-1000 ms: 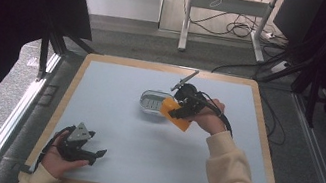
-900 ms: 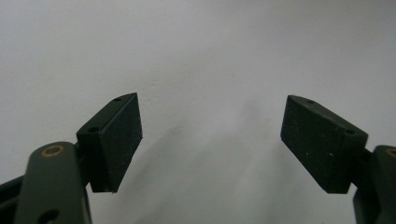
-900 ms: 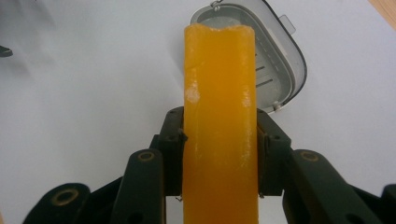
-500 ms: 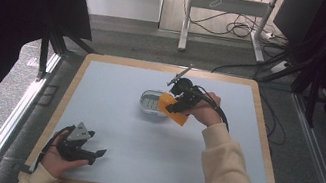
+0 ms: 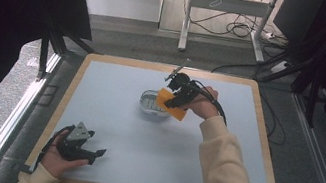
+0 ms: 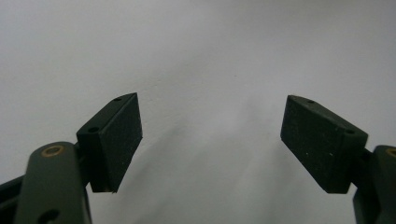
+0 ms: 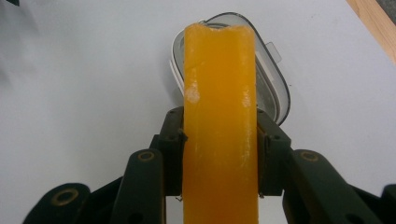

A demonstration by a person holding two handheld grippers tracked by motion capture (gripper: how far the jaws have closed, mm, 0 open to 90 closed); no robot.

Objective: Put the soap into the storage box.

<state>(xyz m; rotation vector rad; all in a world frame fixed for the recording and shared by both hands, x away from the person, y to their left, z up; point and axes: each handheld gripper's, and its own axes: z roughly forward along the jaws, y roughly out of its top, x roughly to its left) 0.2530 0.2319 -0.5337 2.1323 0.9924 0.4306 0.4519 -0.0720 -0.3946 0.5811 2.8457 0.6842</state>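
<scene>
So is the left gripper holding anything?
No: the left gripper has its jaws wide apart, with nothing between them but the bare pale table.

Right tongs [image 5: 172, 99], clamped on orange block [image 5: 171, 104], shifted toward the bench's far edge relative to clear container [image 5: 149, 103]. Block earlier covered the container's near-right rim; it now overlaps its right end.

On the bench [image 5: 139, 158], a shallow container [image 5: 150, 101] sits a little behind the middle. A sponge [image 5: 172, 104], clamped between the jaws of the right gripper [image 5: 178, 96], hangs over the container's right edge. The left gripper [image 5: 89, 152] rests at the near left corner, well apart from both, its jaws spread over bare bench.
</scene>
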